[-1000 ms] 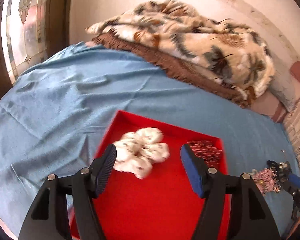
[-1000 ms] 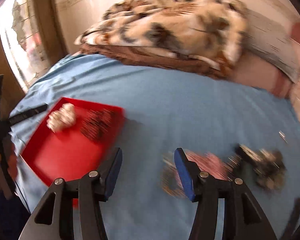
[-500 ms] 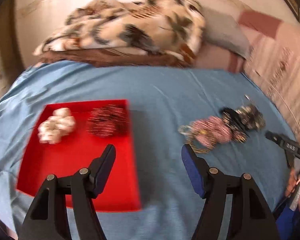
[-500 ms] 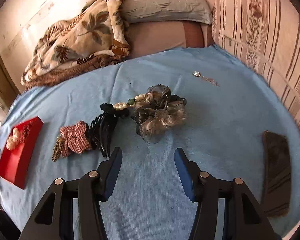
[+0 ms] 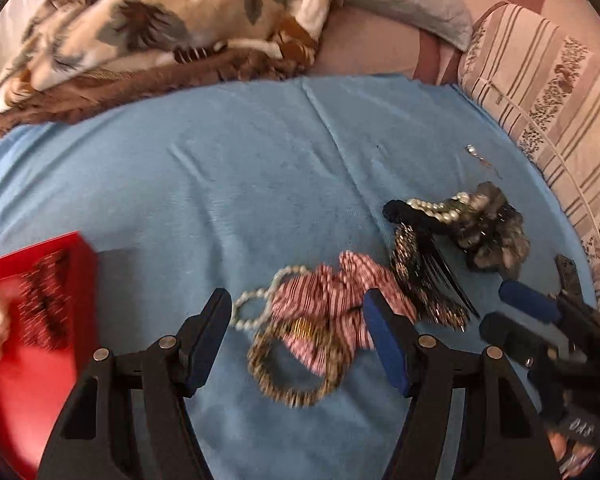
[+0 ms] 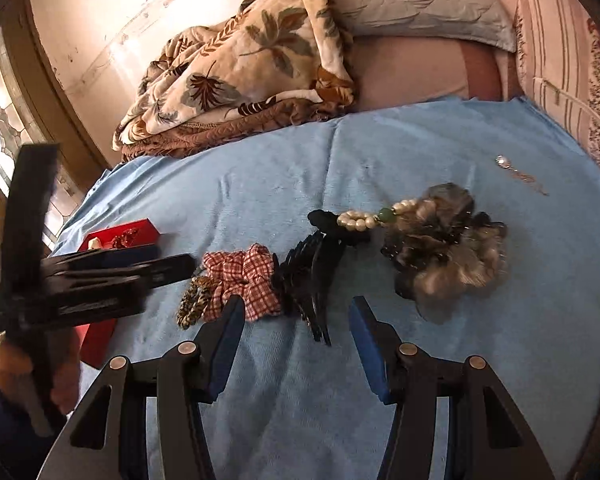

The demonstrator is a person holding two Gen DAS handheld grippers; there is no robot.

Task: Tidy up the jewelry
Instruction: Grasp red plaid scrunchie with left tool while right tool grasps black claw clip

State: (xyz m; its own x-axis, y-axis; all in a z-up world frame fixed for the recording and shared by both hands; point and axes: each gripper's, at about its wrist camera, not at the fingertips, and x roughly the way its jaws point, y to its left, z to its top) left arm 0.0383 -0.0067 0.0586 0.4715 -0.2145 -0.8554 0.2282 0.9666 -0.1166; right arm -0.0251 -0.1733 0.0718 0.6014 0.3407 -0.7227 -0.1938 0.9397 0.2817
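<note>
Hair and jewelry pieces lie in a row on the blue sheet (image 5: pixel 260 160). My left gripper (image 5: pixel 296 312) hangs open over a red checked scrunchie (image 5: pixel 328 300), a leopard-print band (image 5: pixel 292 372) and a pearl bracelet (image 5: pixel 256 304), touching none of them. My right gripper (image 6: pixel 296 316) has its jaws closing. A black claw clip (image 6: pixel 312 280) lies just ahead between its fingers, with the pads off it. To the right sit a grey flower hairpiece (image 6: pixel 448 256) and a pearl strand (image 6: pixel 360 220). The red tray (image 5: pixel 20 400) at the left holds a white scrunchie and a dark red piece.
A small silver pendant (image 6: pixel 504 162) lies apart at the far right of the sheet. A leaf-print blanket (image 6: pixel 240 68) and a grey pillow (image 6: pixel 420 0) are heaped at the back. A striped cushion (image 5: pixel 560 92) borders the right side. A hand (image 6: pixel 4 360) holds the left gripper.
My left gripper swung right, from over the red tray to over the checked scrunchie. My right gripper moved in lower over the black claw clip, and its jaws narrowed a little.
</note>
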